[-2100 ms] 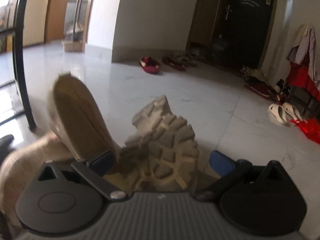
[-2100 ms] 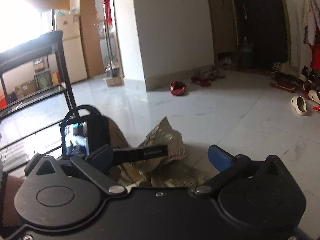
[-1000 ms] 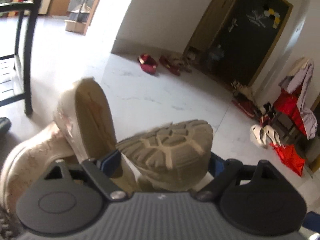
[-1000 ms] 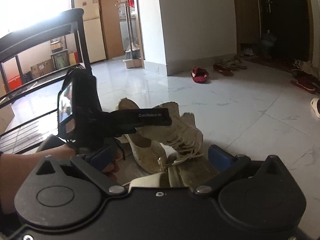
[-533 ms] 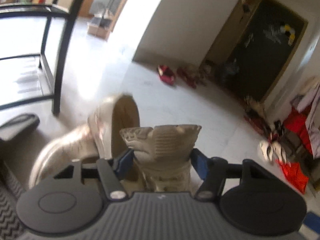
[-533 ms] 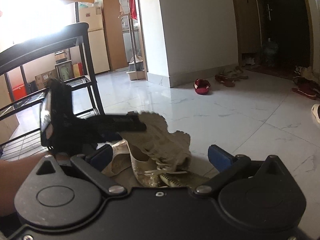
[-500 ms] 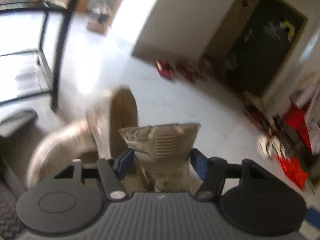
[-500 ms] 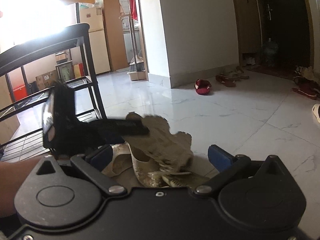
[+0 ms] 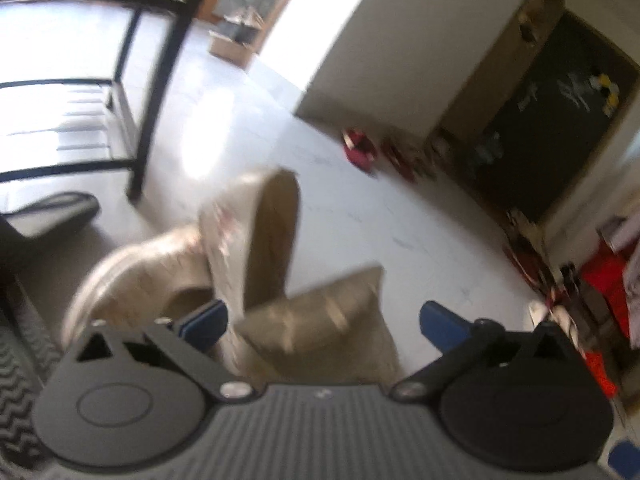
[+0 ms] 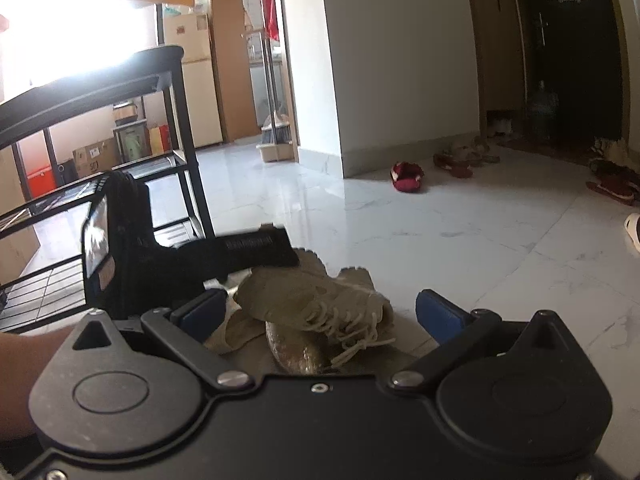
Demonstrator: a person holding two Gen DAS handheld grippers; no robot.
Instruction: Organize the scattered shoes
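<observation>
Right now my left gripper [image 9: 322, 318] is opening, its blue pads [image 9: 202, 320] drawing away from the beige lace-up boot [image 9: 320, 320] that lies between them; no pad presses on it. The picture is blurred, so I cannot tell exactly how the boot rests, but it sits low in front of me on the white tiled floor [image 9: 360, 220], touching or just beside a second beige boot [image 9: 256, 240] that stands tipped with its sole toward me. From the right wrist view the boots lie in a loose heap between my right gripper's [image 10: 316, 312] wide-spread, empty jaws, just beside the black shoe rack [image 10: 180, 128].

I judge the boot as moderately heavy for a shoe: the lugged sole looks thick and stiff, while the upper looks soft and collapses around the laces [image 10: 352, 332]. The sole is the dependable place to take hold, across its narrow width near the middle, where the tread should keep it from slipping. Pinching the floppy collar or the laces would let the boot swing and droop. Nothing here is fragile, but two boots leaning together may topple if I nudge one. More shoes, among them a red slipper [image 10: 407, 176], lie well apart near the dark door [image 10: 572, 60].
</observation>
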